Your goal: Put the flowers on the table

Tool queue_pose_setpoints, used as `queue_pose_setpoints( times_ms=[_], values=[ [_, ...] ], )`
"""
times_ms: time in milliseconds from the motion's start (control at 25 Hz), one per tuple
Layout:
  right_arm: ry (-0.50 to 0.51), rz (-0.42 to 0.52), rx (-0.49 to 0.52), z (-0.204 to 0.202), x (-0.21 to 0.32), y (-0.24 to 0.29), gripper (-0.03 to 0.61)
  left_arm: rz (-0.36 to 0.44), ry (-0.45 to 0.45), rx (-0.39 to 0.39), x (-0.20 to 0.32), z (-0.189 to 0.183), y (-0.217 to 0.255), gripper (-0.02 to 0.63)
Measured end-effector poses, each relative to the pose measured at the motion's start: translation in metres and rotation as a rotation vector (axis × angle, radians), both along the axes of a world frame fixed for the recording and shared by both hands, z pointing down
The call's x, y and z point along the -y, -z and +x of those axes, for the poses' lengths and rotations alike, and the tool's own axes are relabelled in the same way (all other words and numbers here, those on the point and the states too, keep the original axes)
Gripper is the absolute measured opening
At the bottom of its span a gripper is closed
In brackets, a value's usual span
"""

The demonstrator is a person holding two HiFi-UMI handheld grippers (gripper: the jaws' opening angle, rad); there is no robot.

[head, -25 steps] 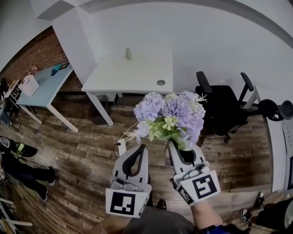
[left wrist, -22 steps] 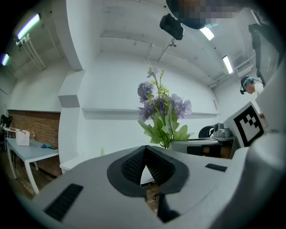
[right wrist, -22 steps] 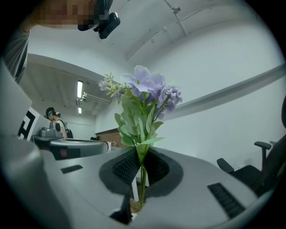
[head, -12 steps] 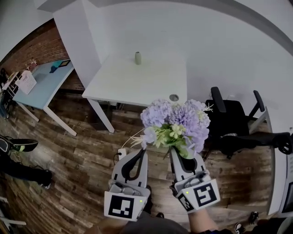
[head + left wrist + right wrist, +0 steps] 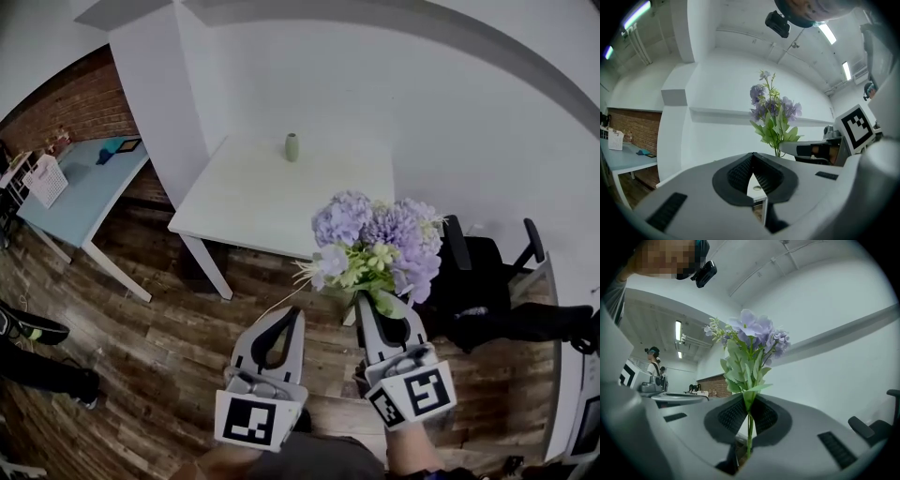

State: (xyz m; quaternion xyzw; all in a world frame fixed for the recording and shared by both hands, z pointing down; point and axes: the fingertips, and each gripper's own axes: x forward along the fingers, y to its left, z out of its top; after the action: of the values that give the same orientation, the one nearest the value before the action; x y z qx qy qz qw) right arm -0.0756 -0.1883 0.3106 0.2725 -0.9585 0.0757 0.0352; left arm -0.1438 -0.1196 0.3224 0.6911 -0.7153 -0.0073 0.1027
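Flowers [image 5: 375, 242] pinched in right gripper [image 5: 382, 306], by table [image 5: 272, 187] near edge.

Soft, even indoor light. Ceiling strips [image 5: 828, 33] above the left gripper [image 5: 752, 161] glare white. The head view is dimmer, with dark corners and walls bowed by fisheye. Both gripper views fade to black at the rim. The right gripper [image 5: 749, 411] blurs up close; the flowers [image 5: 752, 333] past its tips are sharp.
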Motion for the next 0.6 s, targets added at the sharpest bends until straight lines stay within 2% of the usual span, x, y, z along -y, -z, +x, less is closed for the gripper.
queue_pose_setpoints(
  times_ms=[280,480,600],
  values=[
    [0.012,0.045,0.028,-0.007,0.009,0.005,0.018,0.034,-0.005,0.008,0.008,-0.004,-0.008,0.008],
    [0.011,0.053,0.046,-0.010,0.012,-0.002,0.018,0.027,-0.003,0.017,0.007,-0.007,-0.022,0.008],
    [0.016,0.038,0.050,-0.021,0.043,-0.008,0.018,0.014,0.003,0.017,0.038,-0.020,-0.027,0.008]
  ],
)
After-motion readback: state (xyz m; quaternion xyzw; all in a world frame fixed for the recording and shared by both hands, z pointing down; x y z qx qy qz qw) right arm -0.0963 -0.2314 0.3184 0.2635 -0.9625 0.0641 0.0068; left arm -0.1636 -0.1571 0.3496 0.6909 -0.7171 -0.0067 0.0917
